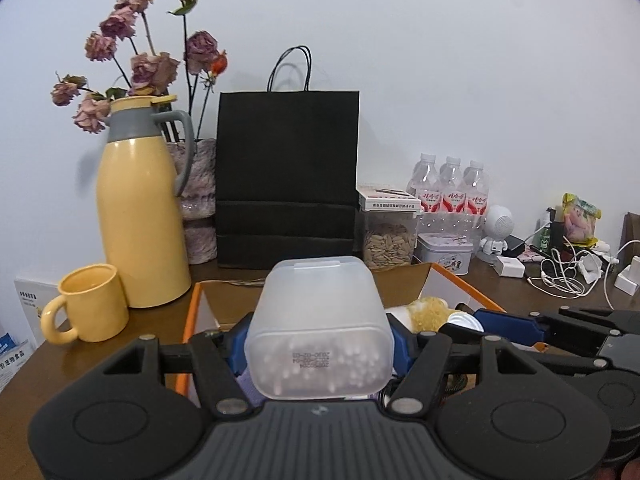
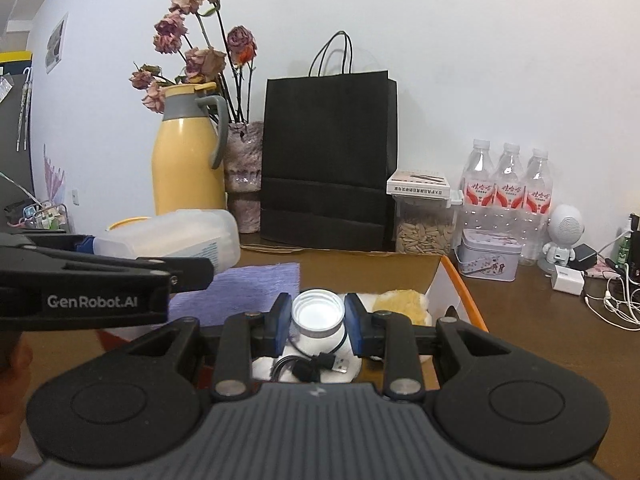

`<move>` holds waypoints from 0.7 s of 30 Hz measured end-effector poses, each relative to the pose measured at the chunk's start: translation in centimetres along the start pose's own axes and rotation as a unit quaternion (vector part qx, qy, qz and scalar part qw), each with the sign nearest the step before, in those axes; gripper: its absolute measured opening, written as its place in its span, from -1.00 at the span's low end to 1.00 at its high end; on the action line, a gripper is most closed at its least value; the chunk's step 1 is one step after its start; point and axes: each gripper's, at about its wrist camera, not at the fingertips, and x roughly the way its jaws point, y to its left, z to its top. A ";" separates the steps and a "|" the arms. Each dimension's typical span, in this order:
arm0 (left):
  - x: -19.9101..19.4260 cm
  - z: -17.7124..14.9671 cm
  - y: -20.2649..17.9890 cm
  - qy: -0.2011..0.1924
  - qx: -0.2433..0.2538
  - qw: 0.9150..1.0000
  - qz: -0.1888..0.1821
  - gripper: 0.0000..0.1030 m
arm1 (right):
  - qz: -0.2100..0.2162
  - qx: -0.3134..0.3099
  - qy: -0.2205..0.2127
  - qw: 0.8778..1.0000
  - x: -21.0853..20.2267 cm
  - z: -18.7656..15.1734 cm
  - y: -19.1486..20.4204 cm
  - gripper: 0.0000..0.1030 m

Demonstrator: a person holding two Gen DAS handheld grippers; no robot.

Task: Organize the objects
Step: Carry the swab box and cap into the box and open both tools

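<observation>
Two claws are loaded at once. My left claw [image 1: 318, 344] grips a frosted translucent plastic box of small white beads [image 1: 318, 328] by its sides, carried level above the orange-rimmed cardboard box [image 1: 191, 312] on the brown wooden table [image 1: 520, 292]. My right claw [image 2: 318, 320] is closed narrowly on a small white round open-topped plastic jar [image 2: 318, 314], held low inside the same cardboard box, over a white pad bearing a coiled black USB cable [image 2: 316, 366].

Step in hand, as I judge it: gathering loose items into the cardboard box. A purple felt cloth [image 2: 248, 292] and a yellow fluffy sponge [image 2: 400, 302] already lie inside. The next move probably calls for lowering each item onto a bare part of the box floor, then opening the jaws; the jar should stay upright, and the bead container should clear the near wall.

Pose: both claws point forward, roughly level, side by side, the left slightly higher; in the right wrist view the left claw [image 2: 224, 240] crosses the frame's left edge. Behind stand a yellow thermos jug [image 1: 140, 220], a yellow mug [image 1: 90, 304] and a black paper bag [image 1: 286, 180], untouched.
</observation>
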 end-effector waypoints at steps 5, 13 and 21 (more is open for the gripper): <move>2.6 0.4 -0.1 0.007 -0.003 1.000 0.006 0.23 | -0.001 -0.002 0.007 1.000 2.1 0.0 -0.8 -0.43; 5.7 0.8 0.5 0.015 -0.014 1.000 0.023 0.23 | -0.009 0.000 0.010 1.000 4.4 0.1 -1.9 -0.43; 7.2 0.6 0.7 0.027 -0.007 0.999 0.025 0.24 | -0.009 -0.004 0.031 0.999 5.8 -0.3 -2.2 -0.42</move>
